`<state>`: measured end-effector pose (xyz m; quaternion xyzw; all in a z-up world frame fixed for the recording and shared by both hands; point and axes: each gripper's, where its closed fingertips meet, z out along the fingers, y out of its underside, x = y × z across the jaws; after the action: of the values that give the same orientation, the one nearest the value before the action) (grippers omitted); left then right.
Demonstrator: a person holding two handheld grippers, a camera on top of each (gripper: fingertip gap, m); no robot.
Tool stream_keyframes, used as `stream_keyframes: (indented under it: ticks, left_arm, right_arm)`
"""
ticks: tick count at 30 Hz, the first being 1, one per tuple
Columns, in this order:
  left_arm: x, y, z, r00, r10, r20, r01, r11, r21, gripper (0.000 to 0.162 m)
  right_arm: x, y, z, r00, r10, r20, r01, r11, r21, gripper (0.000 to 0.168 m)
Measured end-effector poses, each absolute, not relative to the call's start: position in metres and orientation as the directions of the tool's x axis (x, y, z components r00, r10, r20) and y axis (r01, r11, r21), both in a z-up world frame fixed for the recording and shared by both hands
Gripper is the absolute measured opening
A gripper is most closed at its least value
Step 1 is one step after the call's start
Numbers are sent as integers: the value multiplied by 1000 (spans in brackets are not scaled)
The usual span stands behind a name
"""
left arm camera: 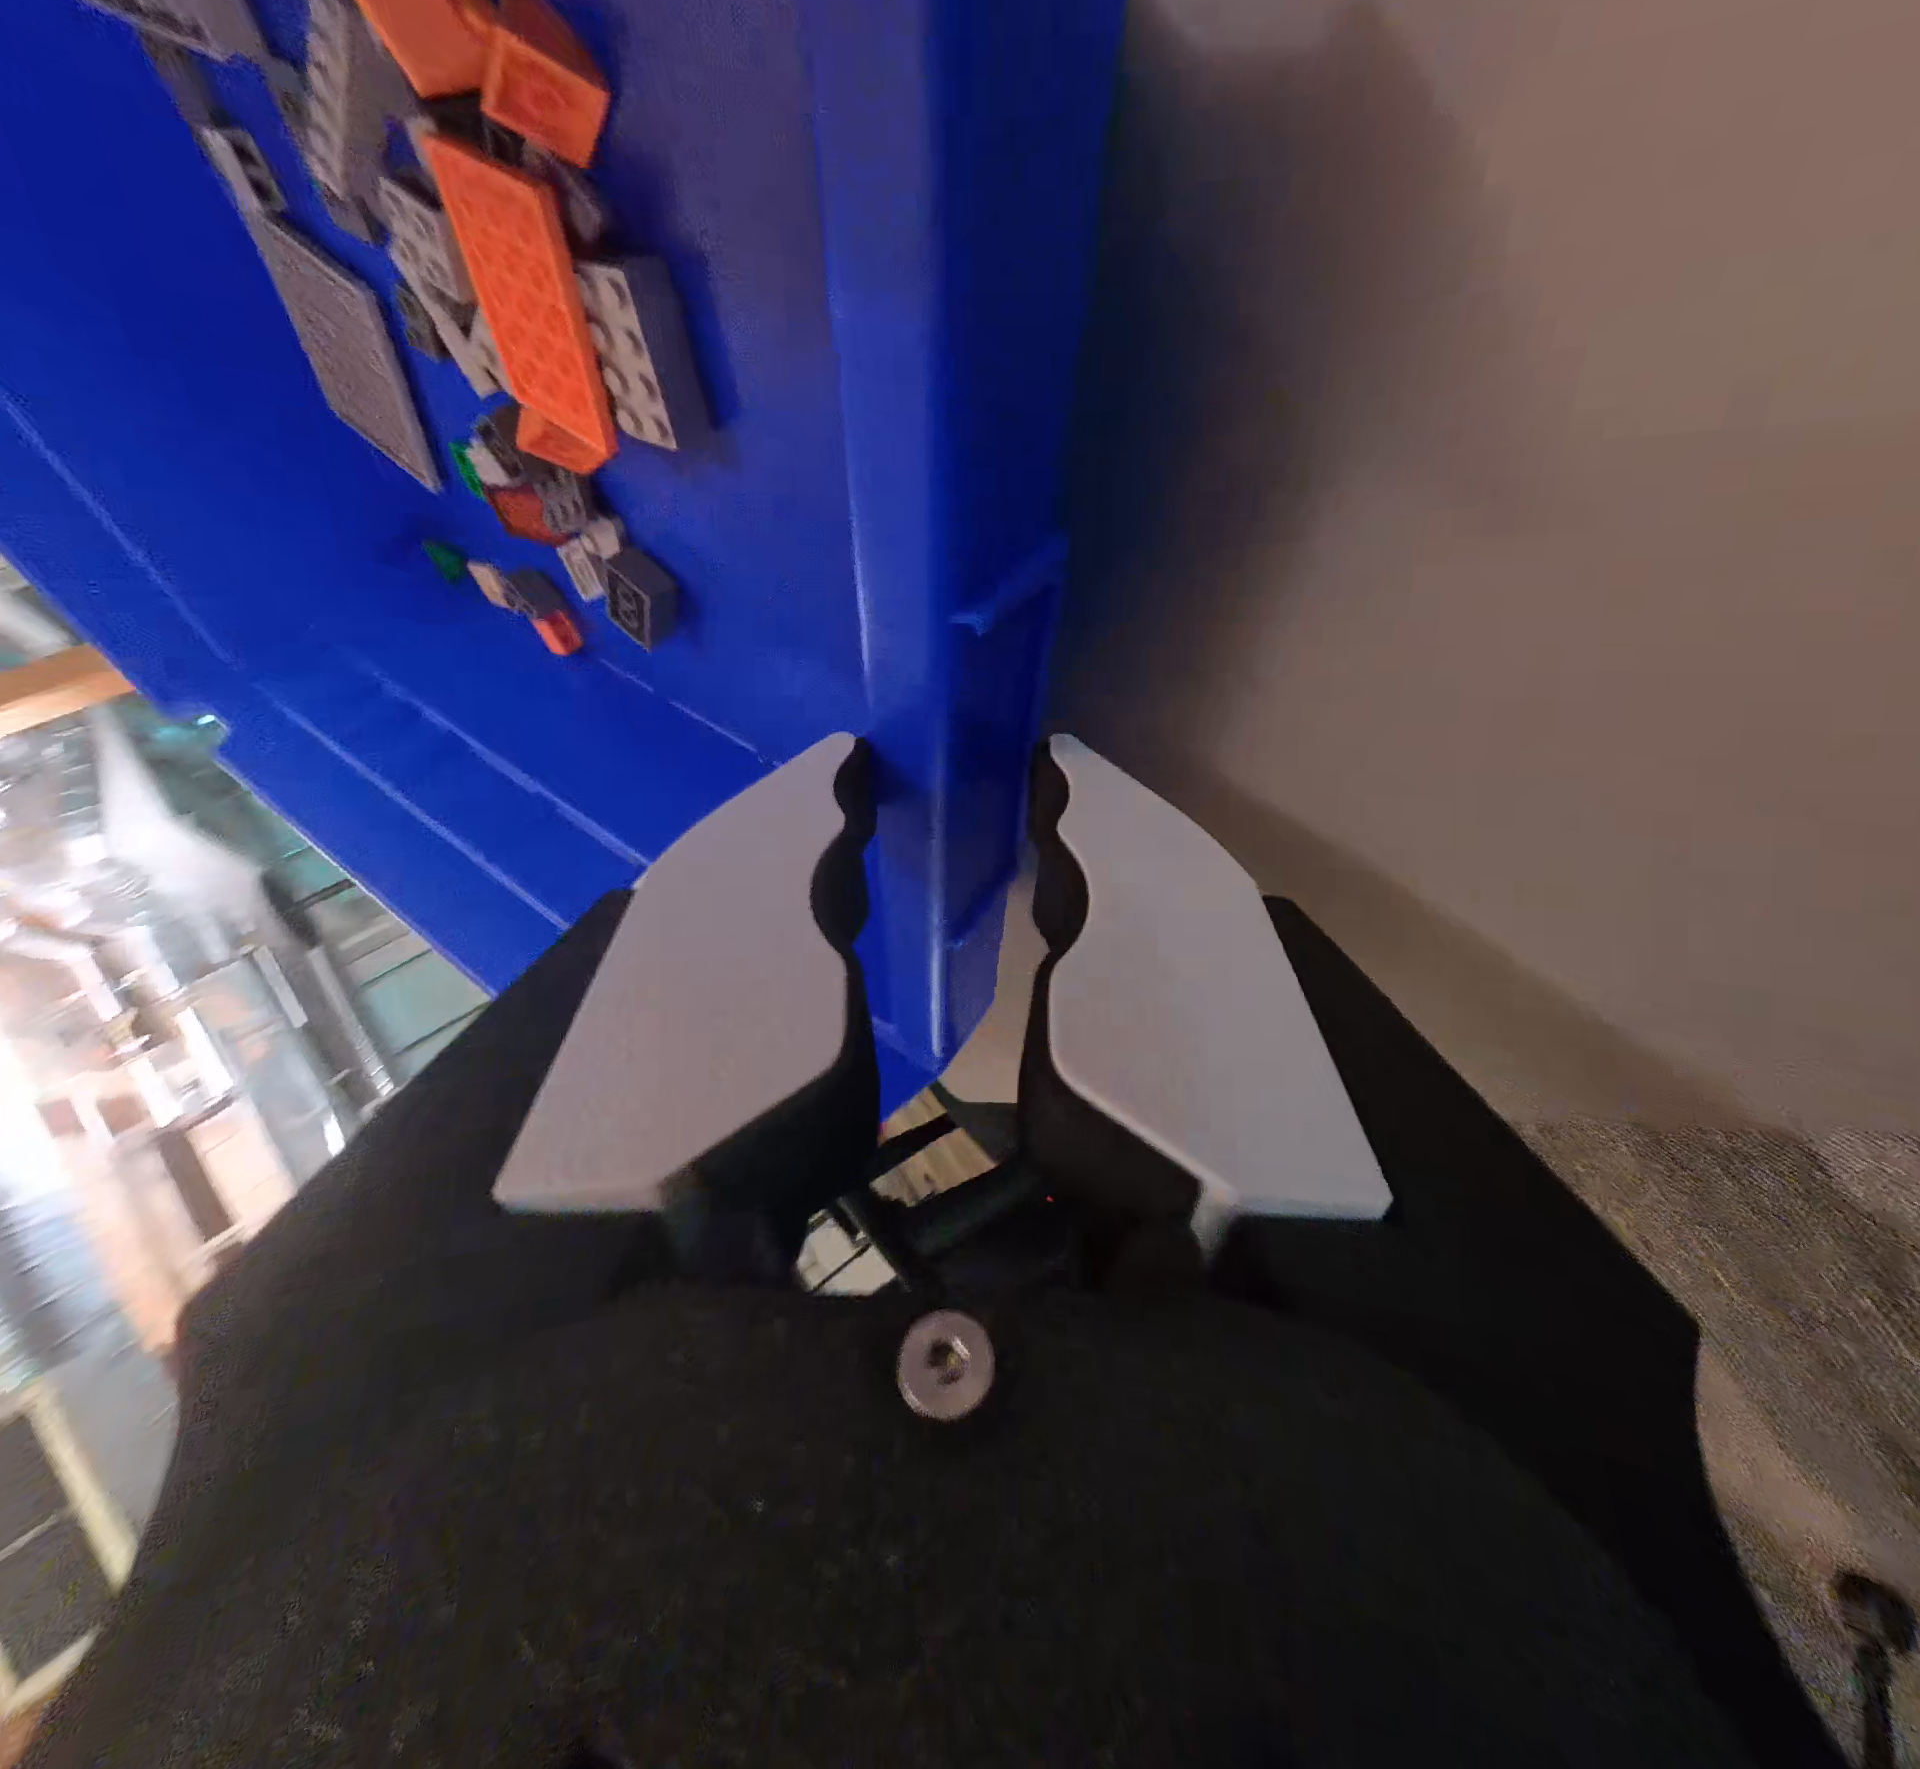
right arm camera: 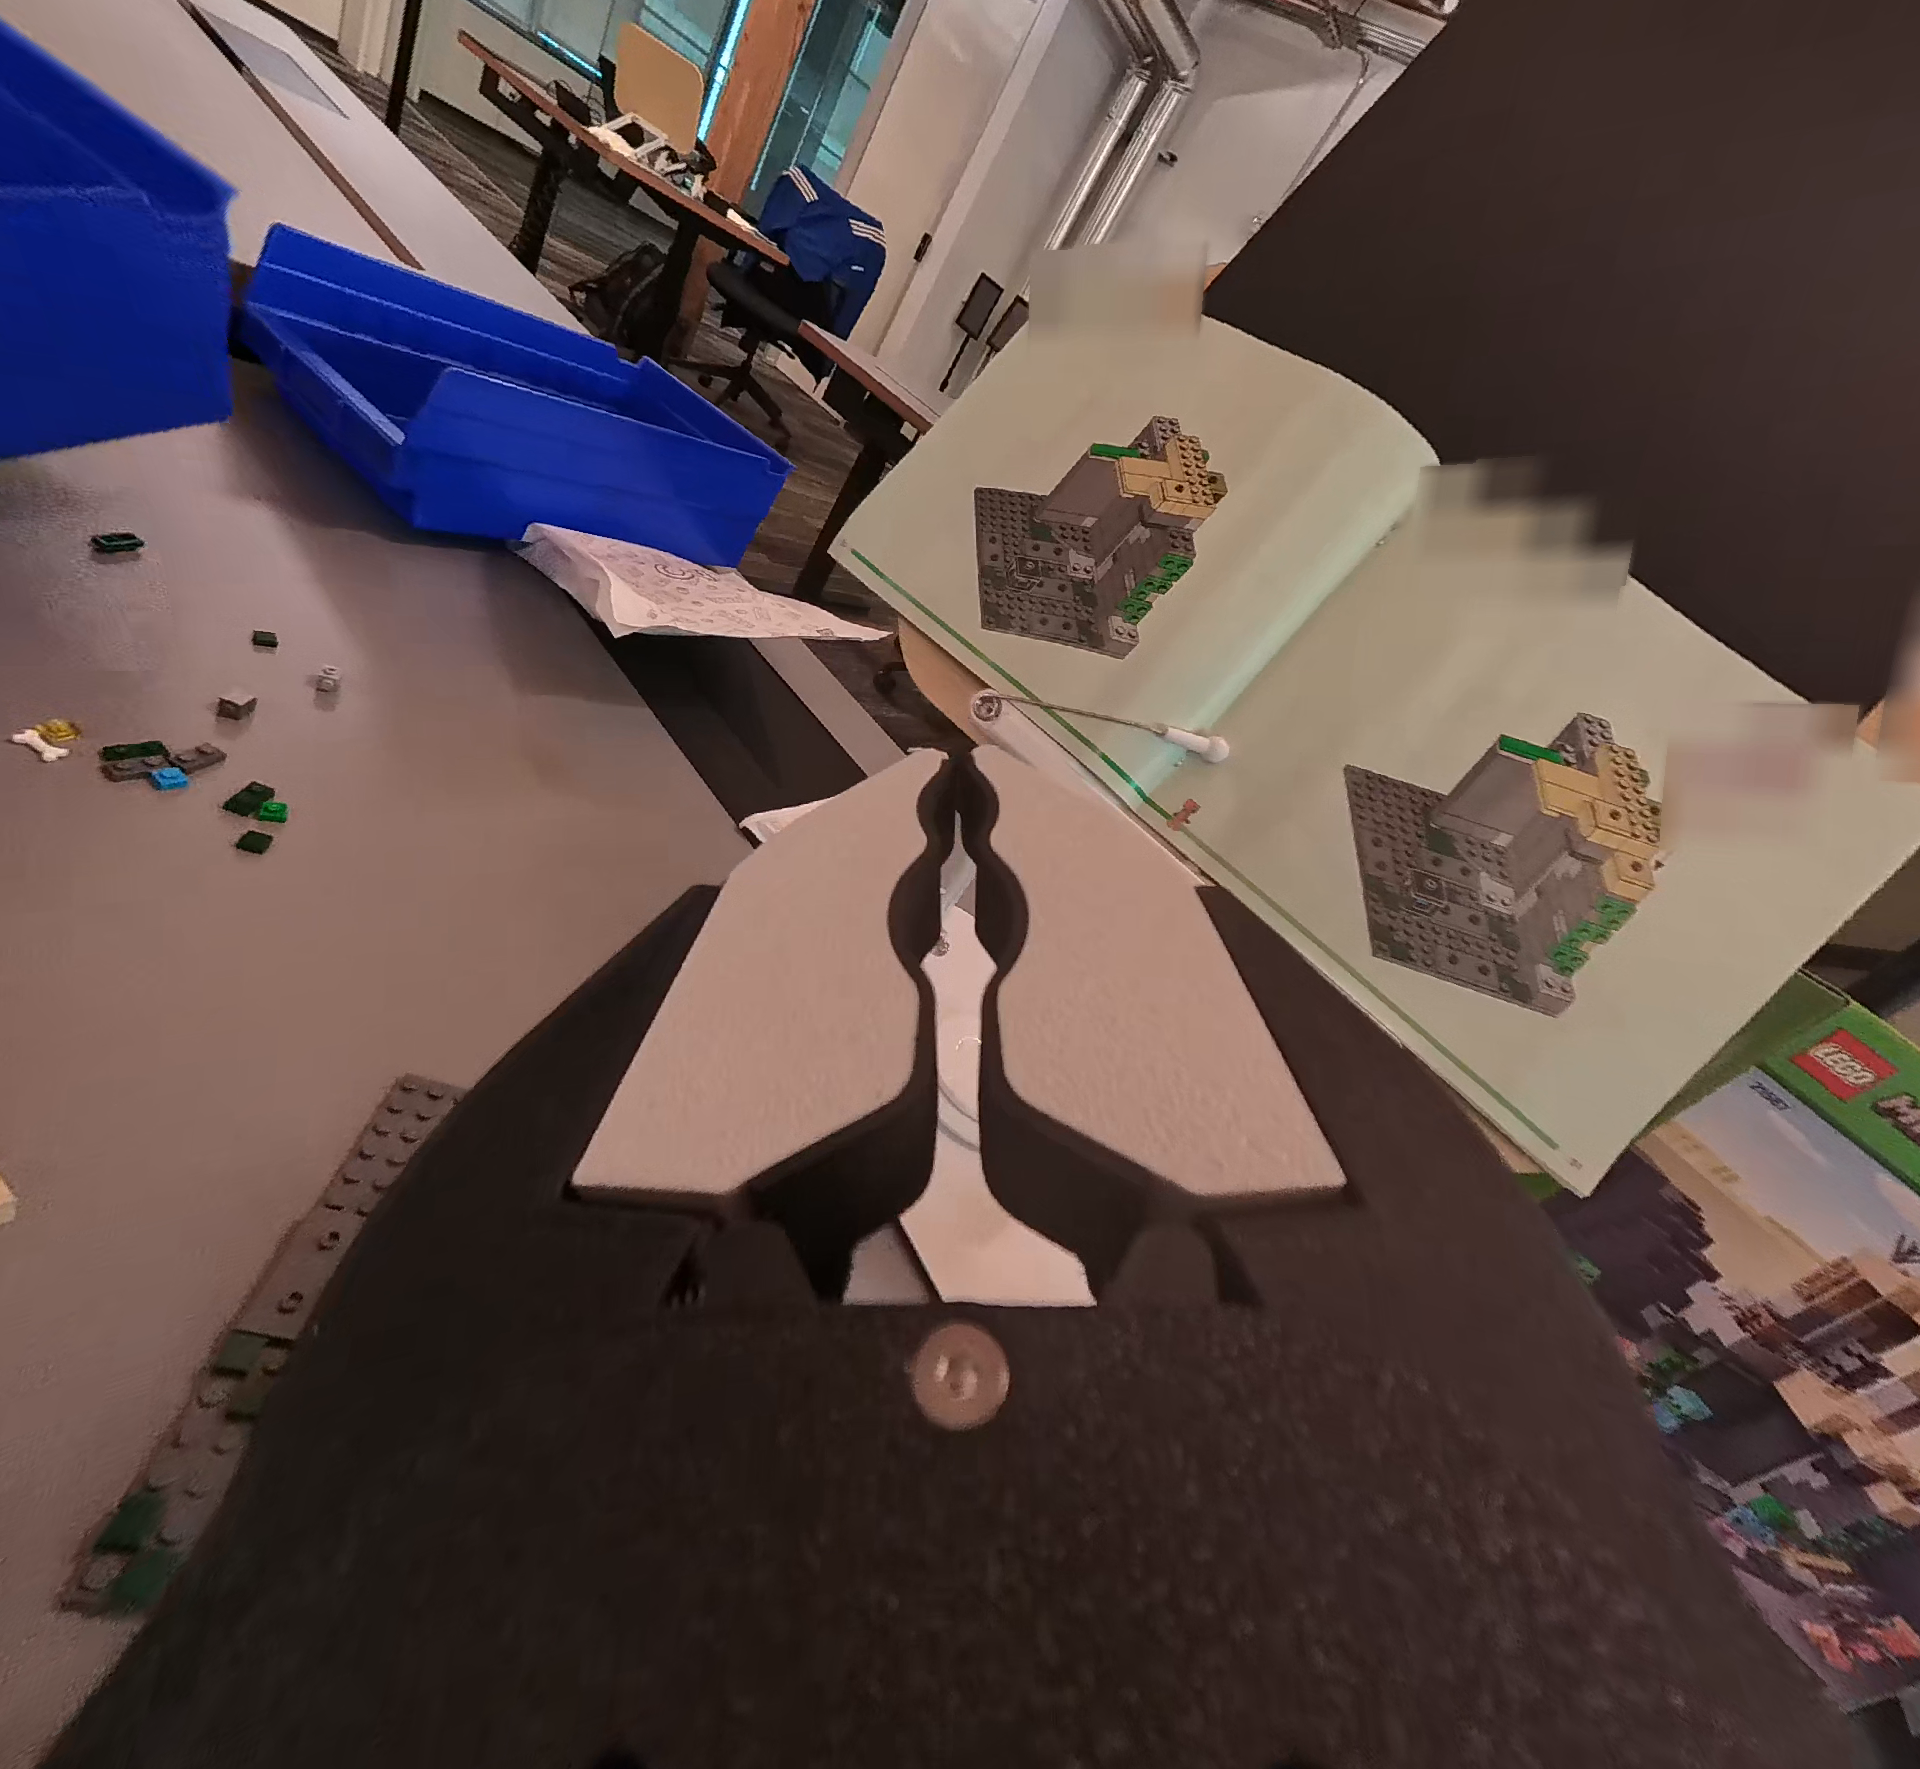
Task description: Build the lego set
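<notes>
In the left wrist view my left gripper is shut on the side wall of a blue bin, one finger inside and one outside. The bin looks tilted. Orange bricks and grey plates lie in a heap on its floor. In the right wrist view my right gripper is shut with nothing seen between its tips. It hovers over the grey table, pointing at the open instruction booklet. A dark grey baseplate with green tiles lies at the lower left, partly hidden by the gripper.
Small loose pieces are scattered on the table at the left. Stacked blue bins and another blue bin stand behind them, with a printed paper sheet beside. The set's box lies at the lower right. Spacing between my two grippers at the tips: around 55 cm.
</notes>
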<state>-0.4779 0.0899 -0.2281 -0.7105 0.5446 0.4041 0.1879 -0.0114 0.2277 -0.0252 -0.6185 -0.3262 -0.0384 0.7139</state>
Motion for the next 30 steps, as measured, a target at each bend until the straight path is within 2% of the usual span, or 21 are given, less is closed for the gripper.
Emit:
stream_keyframes:
  ticks: [5,13,18,24,30]
  left_arm:
    - [-477,86,-230,24,-525,-851,-913,-358,196,29]
    - [-477,89,-227,19,-572,-820,-914,-342,218,30]
    - [-474,94,-221,65,-599,-798,-924,-338,179,30]
    - [-470,92,-215,148,-647,-747,-951,-302,73,31]
    - [-466,87,-182,379,-681,-627,-923,-326,-203,40]
  right_arm:
    - [-16,227,-27,778,357,517,461,234,-856,0]
    - [-19,225,-26,767,356,534,476,243,-845,0]
    - [-19,225,-27,767,357,534,476,241,-846,0]
    - [-18,226,-27,768,356,532,476,239,-847,0]
    - [-17,226,-27,772,362,522,466,236,-853,0]
